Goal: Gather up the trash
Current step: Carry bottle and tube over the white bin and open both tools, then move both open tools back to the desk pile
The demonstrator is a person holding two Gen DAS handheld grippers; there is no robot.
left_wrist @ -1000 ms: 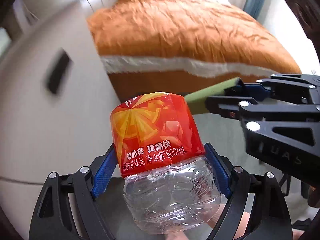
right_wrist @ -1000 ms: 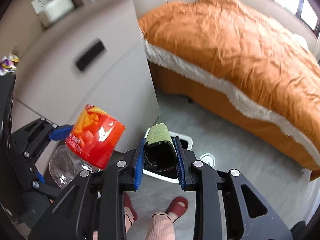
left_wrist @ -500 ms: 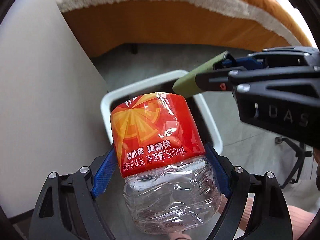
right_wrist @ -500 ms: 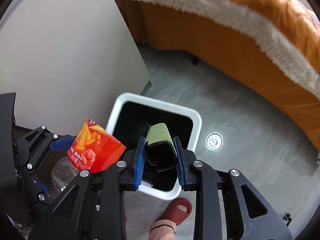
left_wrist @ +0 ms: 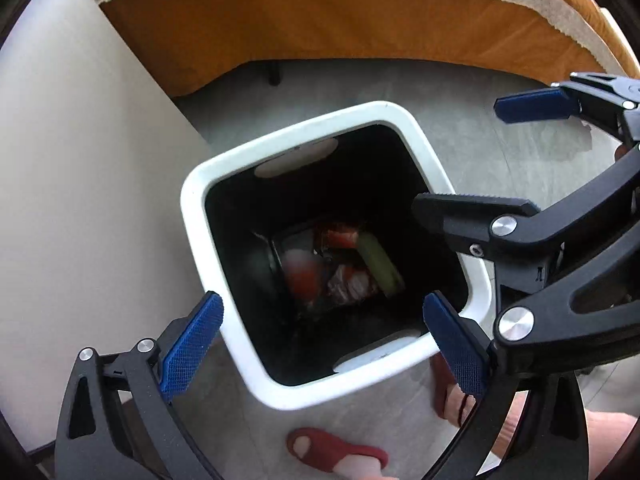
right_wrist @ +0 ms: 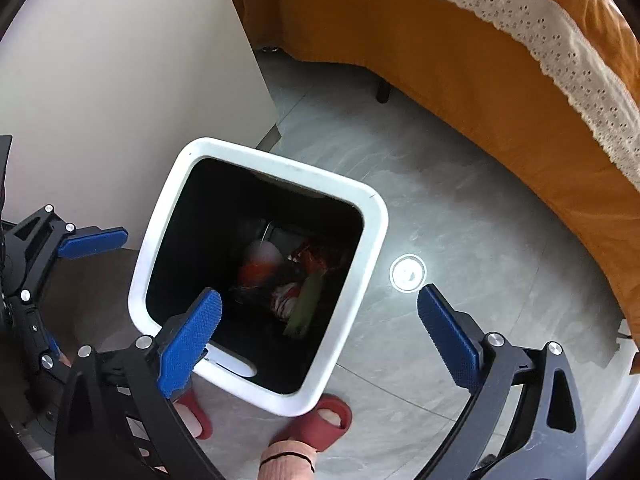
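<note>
A: Looking down both wrist views, what do you get?

B: Both pairs of tongs have just been opening and now stand wide, with nothing between the blue pads. The left tongs (left_wrist: pixel 322 334) hang over the near rim of the white square plastic trash bin with the black inside (left_wrist: pixel 192 216); the right tongs (right_wrist: pixel 320 322) straddle its near right corner.

A: And the trash?

B: It lies at the bottom of the bin. The clear plastic bottle with the red-orange label (left_wrist: pixel 302 274) lies straight below the left tongs, blurred. The flat olive-green pouch (left_wrist: pixel 380 266) is just beside it on the right, its long axis slanting from the far side toward the near right wall. In the right view the pouch (right_wrist: pixel 304 308) shows below and slightly left of the gap between the pads.

A: So what does the next move turn on?

B: Judging by that, both drops look done. Everything sits directly beneath the tongs, so they should lift straight up; the white rim is close under the left pair. A foot in a red slipper (right_wrist: pixel 318 424) stands against the bin's near side, on the grey floor (right_wrist: pixel 460 220) beside the bed with the orange cover (right_wrist: pixel 500 92)
</note>
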